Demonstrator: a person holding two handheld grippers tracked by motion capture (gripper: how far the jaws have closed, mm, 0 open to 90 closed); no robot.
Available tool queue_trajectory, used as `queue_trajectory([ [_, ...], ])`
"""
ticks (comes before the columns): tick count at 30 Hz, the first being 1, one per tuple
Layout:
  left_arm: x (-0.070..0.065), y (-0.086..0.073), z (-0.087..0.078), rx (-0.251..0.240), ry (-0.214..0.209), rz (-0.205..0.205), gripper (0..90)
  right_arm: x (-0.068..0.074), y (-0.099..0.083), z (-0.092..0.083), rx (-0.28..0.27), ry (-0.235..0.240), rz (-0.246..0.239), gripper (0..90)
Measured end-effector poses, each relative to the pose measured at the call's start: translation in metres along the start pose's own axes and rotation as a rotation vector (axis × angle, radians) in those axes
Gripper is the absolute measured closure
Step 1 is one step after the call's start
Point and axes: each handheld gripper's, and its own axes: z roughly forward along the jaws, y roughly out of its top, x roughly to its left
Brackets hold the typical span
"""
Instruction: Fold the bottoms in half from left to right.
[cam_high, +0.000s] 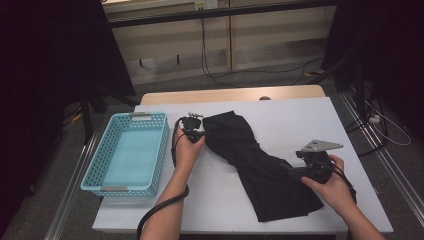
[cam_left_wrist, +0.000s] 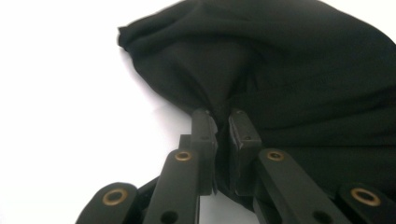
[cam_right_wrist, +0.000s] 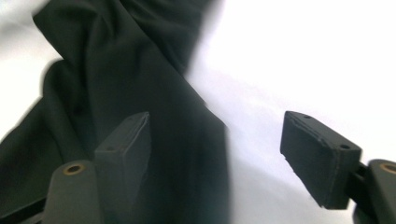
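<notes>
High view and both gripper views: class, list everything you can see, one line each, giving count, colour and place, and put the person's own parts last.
Cloth: one, black, crumpled, lying slantwise across the middle of the table.
Basket: one, light blue with holes in its walls, on the left end of the table.
Table: one, white top.
Cables: a few, dark, on the floor beyond the table.
Left gripper: one, black, shut on the far left end of the cloth.
Right gripper: one, black, jaws open over the near right edge of the cloth.
Hands: two, left and right, each holding a gripper.
</notes>
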Motion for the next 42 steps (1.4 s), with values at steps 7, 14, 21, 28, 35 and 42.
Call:
queue_trajectory([
  [7, 0.024, 0.003, -0.017, -0.012, 0.084, -0.012, 83.2, -0.006, -0.012, -0.004, 0.049, 0.035, 0.032, 36.9],
  [14, 0.021, -0.001, -0.018, -0.026, 0.065, -0.004, 82.2, 0.003, -0.018, 0.008, 0.120, 0.102, 0.050, 51.9],
  [21, 0.021, -0.005, -0.020, -0.036, 0.051, -0.003, 79.3, 0.010, -0.018, 0.010, 0.150, 0.151, 0.025, 87.3],
  [28, 0.020, -0.007, -0.024, -0.079, 0.041, 0.000, 54.6, -0.008, -0.012, 0.006, 0.152, 0.130, 0.033, 89.0],
  [35, 0.009, -0.008, -0.029, -0.094, 0.021, 0.025, 31.3, -0.047, -0.007, 0.003, 0.118, 0.040, 0.104, 88.9],
  [42, -0.002, -0.014, -0.034, -0.068, -0.008, 0.059, 25.1, -0.061, -0.006, 0.008, 0.106, -0.074, 0.097, 88.1],
])
